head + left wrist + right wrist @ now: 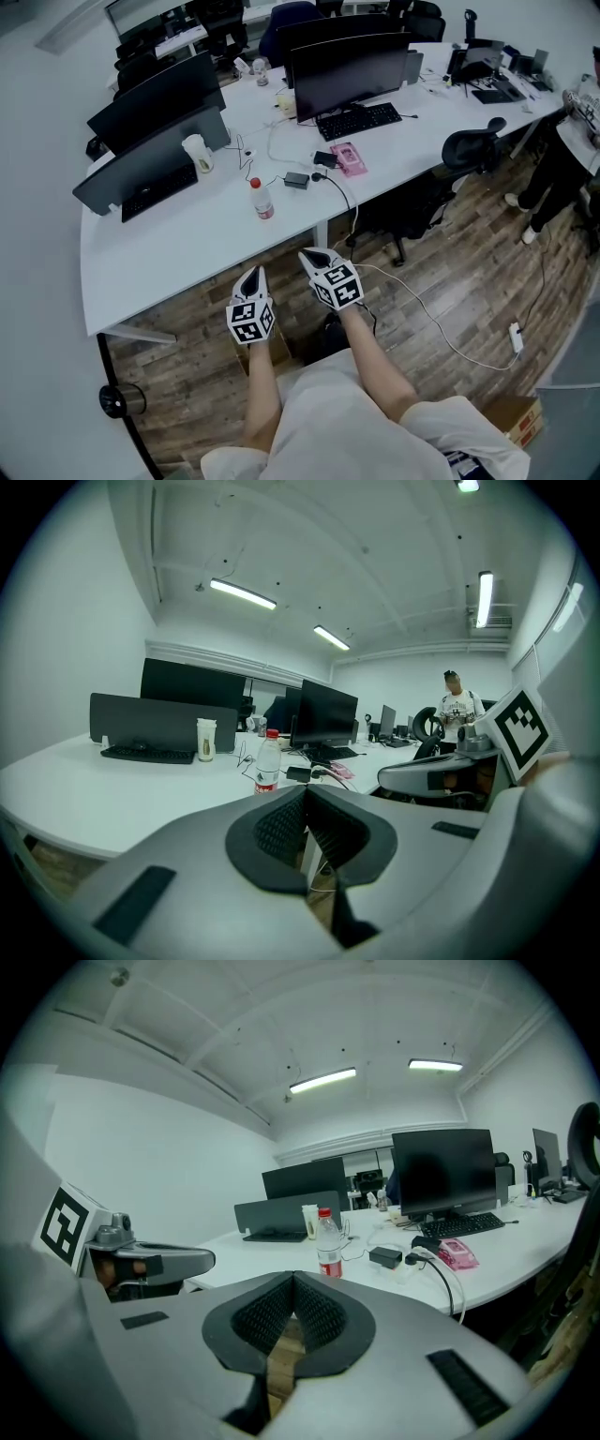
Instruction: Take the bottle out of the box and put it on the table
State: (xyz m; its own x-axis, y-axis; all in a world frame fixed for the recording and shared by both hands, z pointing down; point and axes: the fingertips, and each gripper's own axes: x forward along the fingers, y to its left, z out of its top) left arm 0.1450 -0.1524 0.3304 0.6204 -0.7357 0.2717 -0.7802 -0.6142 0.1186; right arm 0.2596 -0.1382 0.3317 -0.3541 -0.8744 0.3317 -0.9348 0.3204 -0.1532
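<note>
A clear bottle (pixel 262 200) with a red cap and red label stands upright on the white table (pixel 187 244). It also shows ahead of both grippers, bottle (pixel 267 764) and bottle (pixel 328 1244). My left gripper (pixel 253 275) and right gripper (pixel 313 255) hover side by side over the floor, short of the table's near edge. Each has its jaws closed tip to tip with nothing between them: left gripper (pixel 304 791), right gripper (pixel 293 1279). A cardboard box edge (pixel 275 353) peeks out beneath my arms.
Monitors (pixel 349 67), keyboards (pixel 359 120), a paper cup (pixel 197 153), a black power adapter (pixel 296 179) with cables and a pink packet (pixel 348 158) lie on the table. Office chairs (pixel 469 150) stand to the right. A person (pixel 457 710) stands far off. A cable (pixel 441 323) runs across the wooden floor.
</note>
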